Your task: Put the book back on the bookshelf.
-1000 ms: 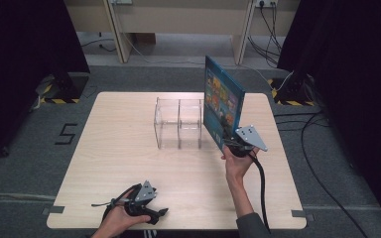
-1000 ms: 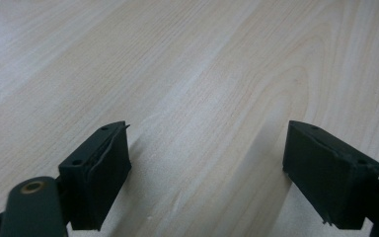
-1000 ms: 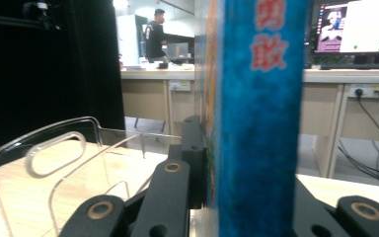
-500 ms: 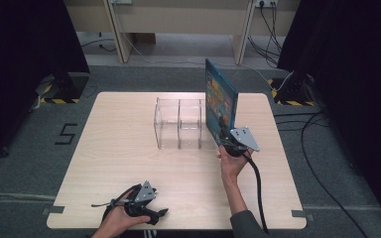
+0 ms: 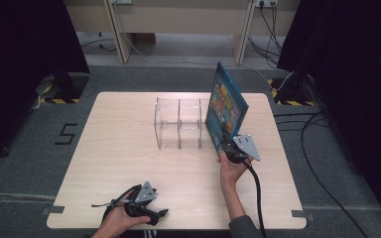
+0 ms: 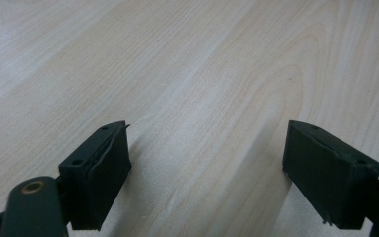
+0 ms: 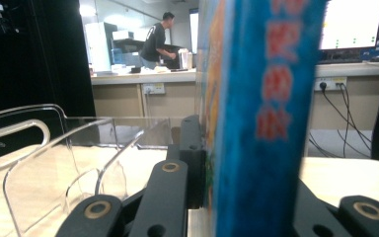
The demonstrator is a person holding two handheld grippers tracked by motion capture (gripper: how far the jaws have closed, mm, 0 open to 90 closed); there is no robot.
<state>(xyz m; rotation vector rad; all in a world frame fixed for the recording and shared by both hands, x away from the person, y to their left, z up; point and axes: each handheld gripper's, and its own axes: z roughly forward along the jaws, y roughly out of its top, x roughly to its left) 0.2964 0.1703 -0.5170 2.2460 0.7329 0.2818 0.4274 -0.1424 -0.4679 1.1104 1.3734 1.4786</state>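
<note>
Black jaws clamp the blue book (image 7: 264,123) upright, spine toward the camera. The clear acrylic organizer (image 7: 54,153) stands just left on the table (image 7: 355,173); a person (image 7: 158,39) stands far behind.

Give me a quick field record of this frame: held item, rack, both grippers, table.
held item: blue book, upright, tilted, beside the rack's right end
rack: clear acrylic rack, compartments empty, mid-table
right gripper: right gripper, shut on the book's lower edge
left gripper: left gripper, jaws open, nothing between them, low over the table near its front edge
table: light wood table
</note>
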